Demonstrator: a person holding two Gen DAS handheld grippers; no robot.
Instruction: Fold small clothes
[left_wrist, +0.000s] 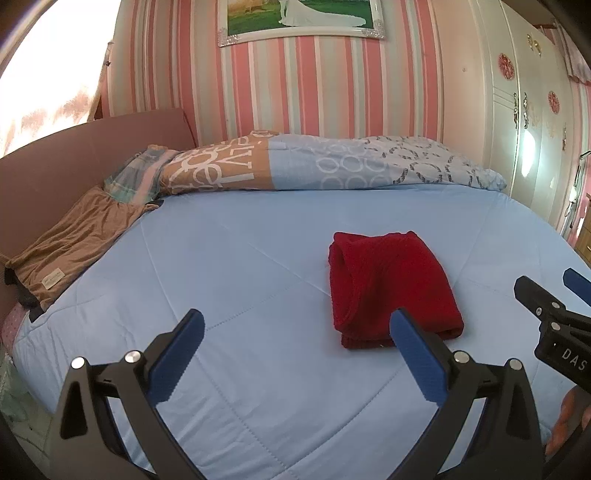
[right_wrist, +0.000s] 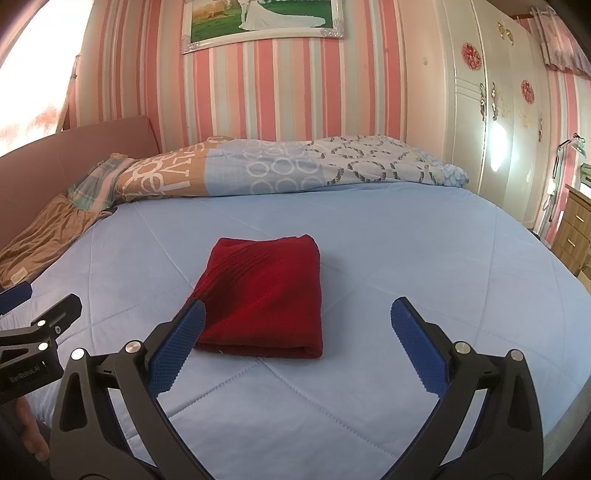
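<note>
While folded and lying mid-frame on the blue quilt (right_wrist: 369, 229): red garment (right_wrist: 266, 291), long axis running up-frame.
Nearer the right gripper (right_wrist: 297, 326), spread, empty; left gripper (left_wrist: 297, 338) likewise spread, garment off toward right of frame.

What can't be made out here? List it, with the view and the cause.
- Red garment: its near right corner, left wrist view, behind the left gripper finger.
- Its near left corner, right wrist view, behind the right gripper finger.
- Garment type: folded, inner layers hidden.
- Brown cloth label: too small.
</note>
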